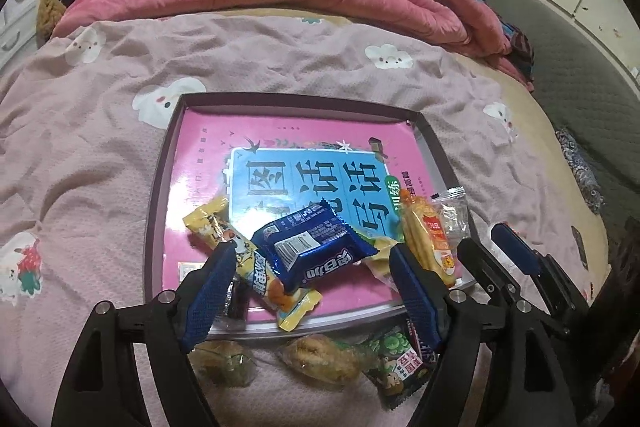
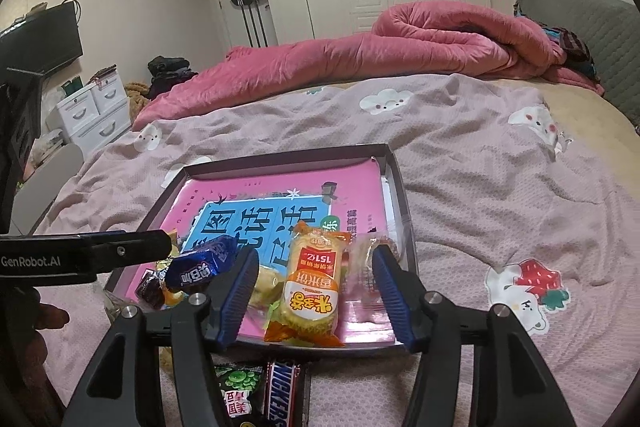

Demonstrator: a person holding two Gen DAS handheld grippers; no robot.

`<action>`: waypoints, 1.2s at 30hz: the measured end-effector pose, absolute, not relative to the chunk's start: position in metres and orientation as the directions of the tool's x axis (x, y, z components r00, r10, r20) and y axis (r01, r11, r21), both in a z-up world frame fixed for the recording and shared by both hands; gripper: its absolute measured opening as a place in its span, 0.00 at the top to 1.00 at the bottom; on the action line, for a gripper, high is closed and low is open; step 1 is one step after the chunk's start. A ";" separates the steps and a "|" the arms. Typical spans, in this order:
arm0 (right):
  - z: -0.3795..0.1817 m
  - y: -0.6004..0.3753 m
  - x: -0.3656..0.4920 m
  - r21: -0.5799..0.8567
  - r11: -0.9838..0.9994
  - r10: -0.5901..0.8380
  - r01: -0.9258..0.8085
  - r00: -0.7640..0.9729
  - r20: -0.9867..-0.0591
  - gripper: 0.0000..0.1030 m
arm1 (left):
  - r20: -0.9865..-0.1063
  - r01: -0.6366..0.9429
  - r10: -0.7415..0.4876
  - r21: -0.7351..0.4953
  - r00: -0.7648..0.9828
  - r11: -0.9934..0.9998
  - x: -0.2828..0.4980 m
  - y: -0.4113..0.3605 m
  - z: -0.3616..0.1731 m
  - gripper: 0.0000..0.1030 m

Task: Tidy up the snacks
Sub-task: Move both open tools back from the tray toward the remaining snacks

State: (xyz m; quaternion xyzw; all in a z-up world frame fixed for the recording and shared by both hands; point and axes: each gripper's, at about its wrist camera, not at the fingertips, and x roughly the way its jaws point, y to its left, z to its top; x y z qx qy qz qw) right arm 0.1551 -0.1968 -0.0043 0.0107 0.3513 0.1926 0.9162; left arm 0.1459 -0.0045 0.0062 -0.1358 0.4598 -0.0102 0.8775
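A shallow dark-rimmed box (image 1: 154, 211) (image 2: 400, 195) with a pink and blue printed bottom lies on the bed. A blue snack packet (image 1: 316, 251) (image 2: 204, 263) rests on yellow packets (image 1: 212, 223) at its near edge, between the wide-apart fingers of my left gripper (image 1: 312, 255) (image 2: 160, 243); the pads do not touch it. An orange rice-cracker pack (image 2: 312, 287) (image 1: 428, 239) lies between the fingers of my right gripper (image 2: 316, 253) (image 1: 488, 239), which stands open with gaps on both sides. A clear wrapper (image 2: 360, 267) sits beside its right finger.
Outside the box, on the sheet near me, lie clear-wrapped pastries (image 1: 320, 359), a green packet (image 2: 236, 383) and a Snickers bar (image 2: 284, 395). A rolled pink quilt (image 2: 400, 47) lies across the far bed, by a grey headboard (image 2: 580, 27). White drawers (image 2: 92, 111) stand left.
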 end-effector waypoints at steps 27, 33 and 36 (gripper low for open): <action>0.010 -0.195 0.129 0.114 0.929 0.340 -0.351 0.695 -0.633 0.41 | -0.782 -0.162 -0.109 -0.260 0.613 0.952 0.117 0.042 0.025 0.22; 0.011 -0.195 0.123 0.112 0.929 0.341 -0.353 0.696 -0.632 0.37 | -0.781 -0.160 -0.108 -0.257 0.616 0.953 0.111 0.046 0.027 0.22; 0.012 -0.196 0.121 0.109 0.929 0.339 -0.354 0.695 -0.634 0.36 | -0.780 -0.154 -0.114 -0.261 0.615 0.953 0.110 0.047 0.028 0.22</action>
